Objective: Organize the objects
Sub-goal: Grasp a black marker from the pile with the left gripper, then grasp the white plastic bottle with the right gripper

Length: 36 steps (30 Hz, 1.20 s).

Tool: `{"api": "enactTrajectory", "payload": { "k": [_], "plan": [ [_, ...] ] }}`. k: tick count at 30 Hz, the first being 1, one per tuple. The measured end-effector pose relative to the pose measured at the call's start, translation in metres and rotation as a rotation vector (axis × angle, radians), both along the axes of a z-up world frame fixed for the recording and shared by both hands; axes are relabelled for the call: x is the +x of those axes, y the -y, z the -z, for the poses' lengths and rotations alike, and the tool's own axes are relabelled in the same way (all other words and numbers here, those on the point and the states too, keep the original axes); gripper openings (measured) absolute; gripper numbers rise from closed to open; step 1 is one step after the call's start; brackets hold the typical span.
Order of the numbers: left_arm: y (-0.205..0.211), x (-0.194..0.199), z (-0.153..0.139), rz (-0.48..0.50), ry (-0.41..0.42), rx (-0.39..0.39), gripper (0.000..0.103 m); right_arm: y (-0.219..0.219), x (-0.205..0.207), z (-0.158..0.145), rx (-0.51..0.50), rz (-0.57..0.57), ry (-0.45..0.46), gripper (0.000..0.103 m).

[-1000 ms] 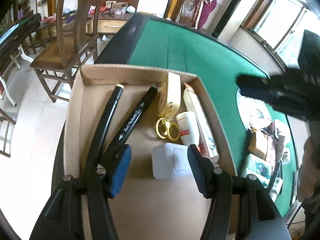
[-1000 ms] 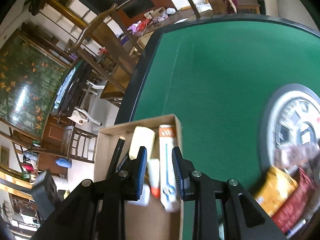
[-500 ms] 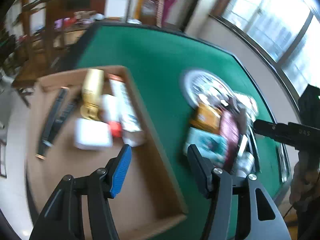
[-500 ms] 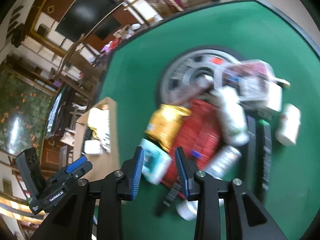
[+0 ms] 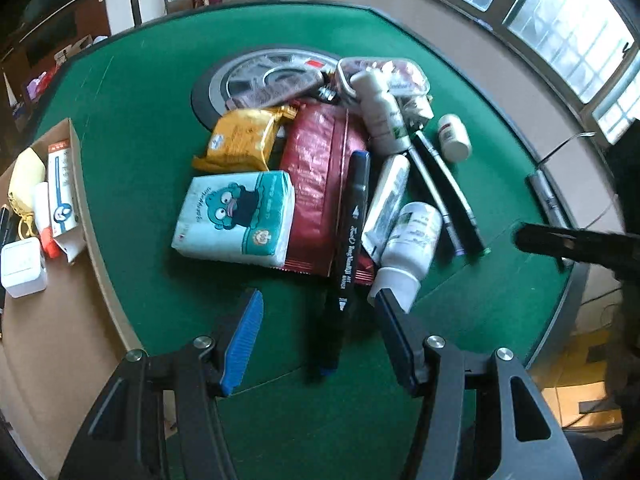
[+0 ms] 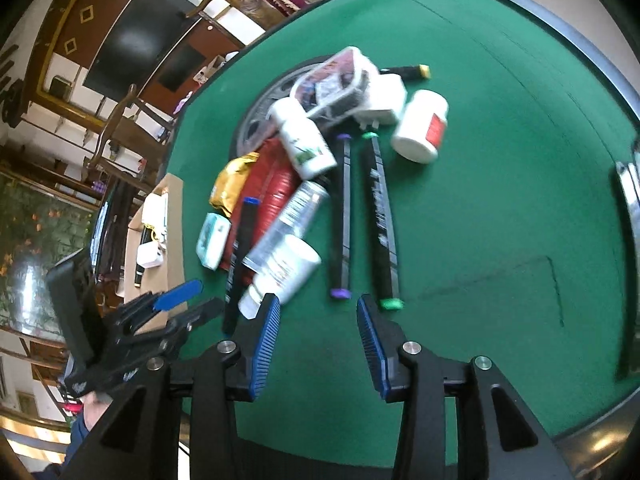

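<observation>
Left tool (image 5: 318, 320) spread and empty above green counter (image 5: 132, 128), straddling lower end of black marker (image 5: 350, 236) with blue cap, printed white lettering along barrel. Just ahead: pale-blue tissue pack (image 5: 236, 216) with cartoon figure, red foil pouch (image 5: 316, 184), yellow packet (image 5: 240, 140), white bottle (image 5: 408, 248); cardboard box (image 5: 92, 216) well off to left. Right tool (image 6: 318, 328) empty, jaws just opening, purple-capped pen (image 6: 342, 216) and green-capped pen (image 6: 382, 220) directly ahead.
</observation>
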State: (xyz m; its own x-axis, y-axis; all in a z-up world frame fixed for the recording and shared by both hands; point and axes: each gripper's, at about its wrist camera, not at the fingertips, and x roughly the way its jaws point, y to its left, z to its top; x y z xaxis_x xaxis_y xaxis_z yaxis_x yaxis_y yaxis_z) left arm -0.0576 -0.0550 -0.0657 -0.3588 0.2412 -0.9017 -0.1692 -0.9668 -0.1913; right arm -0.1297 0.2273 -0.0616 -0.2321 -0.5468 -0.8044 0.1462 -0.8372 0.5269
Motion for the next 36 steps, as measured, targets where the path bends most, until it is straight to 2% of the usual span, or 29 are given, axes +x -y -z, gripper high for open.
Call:
{"api": "enactTrajectory", "payload": {
  "k": [8,9,11,12,14,19,23,27,30,34,36],
  "plan": [
    [-0.012,-0.021,0.017,-0.011,0.021,-0.054,0.057,-0.013,0.007,0.009,-0.014,-0.002,0.016,0.044],
    [-0.013,-0.021,0.02,-0.017,0.021,-0.071,0.053,-0.01,0.006,0.008,-0.019,-0.007,0.019,0.045],
    [-0.014,-0.023,0.024,-0.03,0.032,-0.082,0.017,-0.005,0.005,0.009,-0.028,-0.013,0.029,0.05],
    [-0.014,-0.022,0.025,-0.03,0.035,-0.08,0.015,-0.001,0.004,0.009,-0.034,-0.015,0.037,0.053],
    [-0.012,-0.016,0.024,-0.036,0.028,-0.097,0.014,0.007,0.002,0.011,-0.05,-0.018,0.055,0.055],
    [0.002,0.007,0.023,-0.068,0.04,-0.08,0.014,0.04,-0.008,0.024,-0.078,-0.041,0.115,0.055],
    [0.008,0.025,0.024,-0.078,0.041,-0.082,0.014,0.067,-0.018,0.035,-0.051,-0.051,0.137,0.055],
    [0.012,0.029,0.024,-0.078,0.04,-0.085,0.014,0.09,-0.027,0.042,0.022,-0.054,0.128,0.056],
    [0.013,0.031,0.025,-0.08,0.04,-0.079,0.014,0.103,-0.032,0.049,0.137,-0.067,0.097,0.052],
    [0.013,0.031,0.026,-0.074,0.039,-0.085,0.014,0.105,-0.031,0.046,0.195,-0.119,0.014,0.049],
    [0.013,0.031,0.026,-0.074,0.041,-0.084,0.014,0.103,-0.025,0.042,0.234,-0.165,-0.031,0.041]
  ]
}}
